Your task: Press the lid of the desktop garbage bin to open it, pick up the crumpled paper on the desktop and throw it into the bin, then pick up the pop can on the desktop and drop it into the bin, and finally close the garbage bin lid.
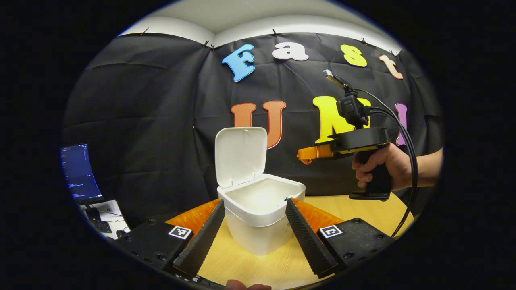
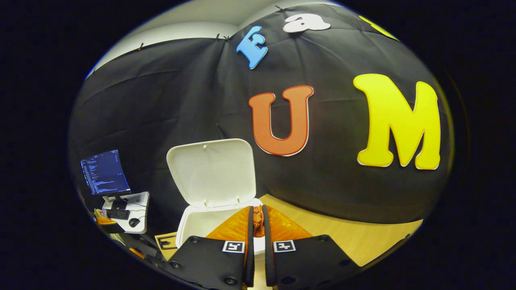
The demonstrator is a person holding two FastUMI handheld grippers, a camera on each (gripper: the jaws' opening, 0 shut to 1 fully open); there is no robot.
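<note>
The white bin [image 1: 258, 229] stands on the wooden table [image 1: 363, 209], its lid [image 1: 241, 155] hinged upright at the back. My left gripper [image 1: 254, 202] is open, low over the table, one finger on either side of the bin's front; the bin's inside is white and its bottom is hidden. My right gripper [image 1: 305, 155] hangs in the air above and to the right of the bin, held by a hand [image 1: 383, 167]. In the right gripper view that gripper [image 2: 258, 208] has its fingers almost together over the bin's rim [image 2: 189, 225], facing the raised lid [image 2: 211, 173]. A small brownish patch in the slit is unclear.
A lit monitor [image 1: 78, 173] with a keyboard and mouse stands on a low white desk beyond the table's left side, also in the right gripper view [image 2: 105, 172]. Black cables [image 1: 407, 161] loop down from the right gripper. The booth's black wall stands just behind the bin.
</note>
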